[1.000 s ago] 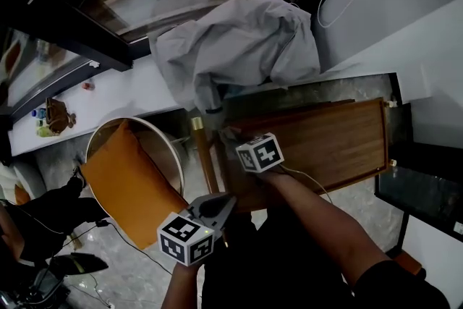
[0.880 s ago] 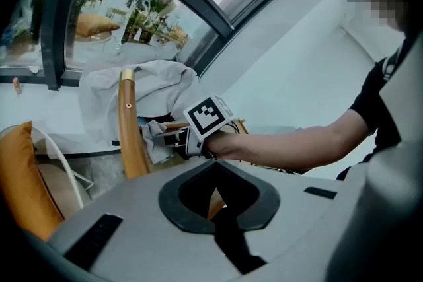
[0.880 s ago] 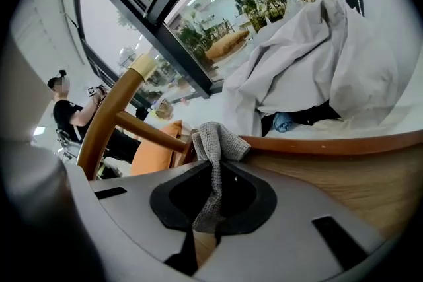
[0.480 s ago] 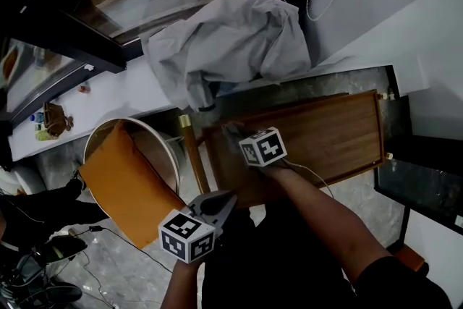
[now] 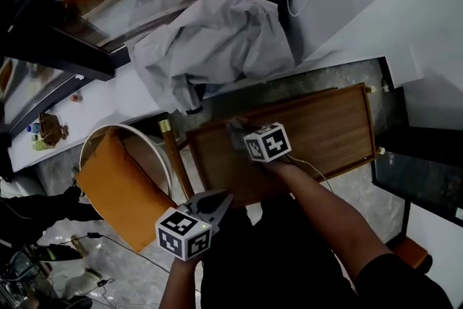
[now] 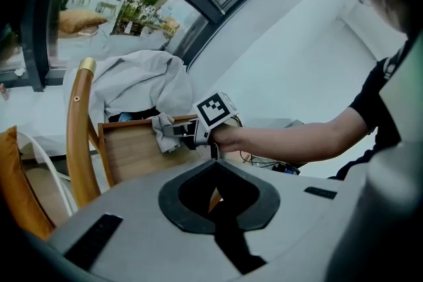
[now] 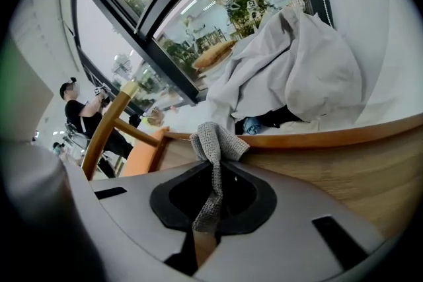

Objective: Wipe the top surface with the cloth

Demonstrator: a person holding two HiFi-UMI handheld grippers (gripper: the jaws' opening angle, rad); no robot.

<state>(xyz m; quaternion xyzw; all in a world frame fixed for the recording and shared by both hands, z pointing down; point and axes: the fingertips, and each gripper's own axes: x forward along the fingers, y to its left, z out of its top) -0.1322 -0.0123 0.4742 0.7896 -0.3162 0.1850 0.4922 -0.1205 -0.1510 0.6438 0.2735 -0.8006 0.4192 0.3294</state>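
Observation:
The wooden table top (image 5: 325, 130) lies in the middle of the head view. My right gripper (image 5: 236, 129) rests on its left part, shut on a small grey cloth (image 5: 233, 125). In the right gripper view the cloth (image 7: 215, 141) hangs bunched between the jaws, just above the wood (image 7: 350, 165). My left gripper (image 5: 223, 199) hovers off the table's near edge, shut with nothing in it. From the left gripper view, the right gripper (image 6: 177, 133) presses the cloth (image 6: 162, 133) onto the table top (image 6: 129, 154).
A big crumpled grey sheet (image 5: 217, 47) lies on the white ledge behind the table. A round chair with an orange cushion (image 5: 116, 181) and a wooden back post (image 5: 173, 159) stands to the left. A dark glass panel (image 5: 416, 184) is to the right.
My right gripper has slid the cloth a little to the right along the table top. The left gripper has stayed where it was, and the head view has shifted slightly.

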